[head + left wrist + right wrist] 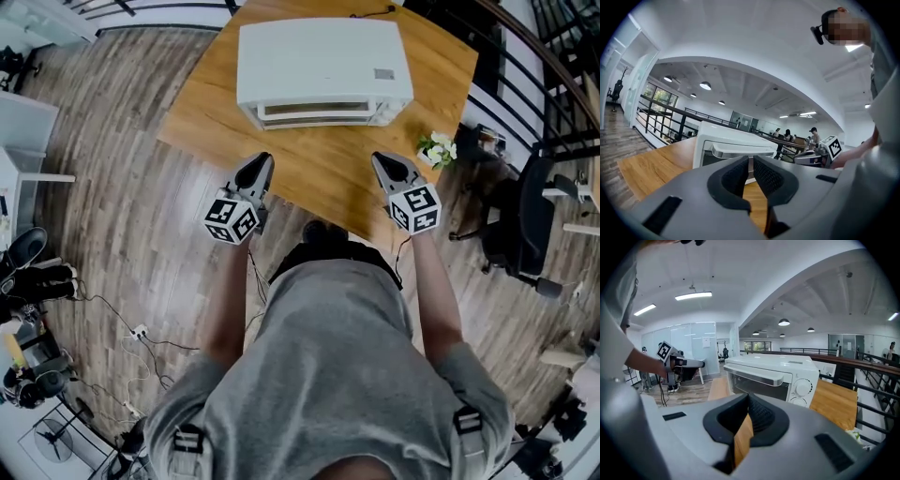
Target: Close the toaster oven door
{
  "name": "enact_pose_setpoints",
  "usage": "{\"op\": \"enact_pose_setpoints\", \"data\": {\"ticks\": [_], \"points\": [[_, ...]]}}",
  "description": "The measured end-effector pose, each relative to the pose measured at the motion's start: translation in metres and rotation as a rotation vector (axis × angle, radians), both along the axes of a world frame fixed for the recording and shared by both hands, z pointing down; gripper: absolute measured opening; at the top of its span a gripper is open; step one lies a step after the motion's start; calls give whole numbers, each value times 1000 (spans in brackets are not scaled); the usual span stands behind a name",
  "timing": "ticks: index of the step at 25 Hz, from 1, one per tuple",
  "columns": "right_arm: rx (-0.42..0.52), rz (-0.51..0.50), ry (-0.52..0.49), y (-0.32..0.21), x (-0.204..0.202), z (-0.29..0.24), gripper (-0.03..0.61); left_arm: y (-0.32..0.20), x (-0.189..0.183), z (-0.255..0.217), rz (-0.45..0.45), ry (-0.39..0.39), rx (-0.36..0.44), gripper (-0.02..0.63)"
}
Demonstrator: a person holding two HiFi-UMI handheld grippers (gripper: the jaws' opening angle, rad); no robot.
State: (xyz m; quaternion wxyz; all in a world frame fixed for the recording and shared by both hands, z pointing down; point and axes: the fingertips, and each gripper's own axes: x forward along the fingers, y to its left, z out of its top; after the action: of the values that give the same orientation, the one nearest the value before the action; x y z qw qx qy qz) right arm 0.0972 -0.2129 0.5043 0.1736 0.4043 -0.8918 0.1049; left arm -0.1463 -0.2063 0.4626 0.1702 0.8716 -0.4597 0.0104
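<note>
Boxy white toaster oven (323,70), door upright, upper centre on smooth wooden table (328,173); bare tabletop runs to the near edge. Left gripper (263,160) is barely apart and empty, right gripper (379,158) closed and empty.

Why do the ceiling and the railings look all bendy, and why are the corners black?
Left gripper view: the wide lens bows the ceiling and railing, blacks out the corners, and makes the left claw loom big. Right gripper view: same bowing, yet the toaster oven looks sharp. Head view: floor planks curve around the table.
</note>
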Motion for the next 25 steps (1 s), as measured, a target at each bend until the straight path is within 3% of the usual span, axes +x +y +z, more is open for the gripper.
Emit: {"op": "enact_pose_setpoints", "data": {"ticks": [6, 11, 25], "points": [[20, -79, 66, 9, 7, 5, 8, 17, 20, 0, 8, -104, 29, 43], [21, -108, 60, 14, 11, 9, 6, 27, 32, 5, 23, -187, 26, 29], [13, -164, 55, 12, 22, 21, 6, 42, 42, 16, -35, -177, 3, 17]]}}
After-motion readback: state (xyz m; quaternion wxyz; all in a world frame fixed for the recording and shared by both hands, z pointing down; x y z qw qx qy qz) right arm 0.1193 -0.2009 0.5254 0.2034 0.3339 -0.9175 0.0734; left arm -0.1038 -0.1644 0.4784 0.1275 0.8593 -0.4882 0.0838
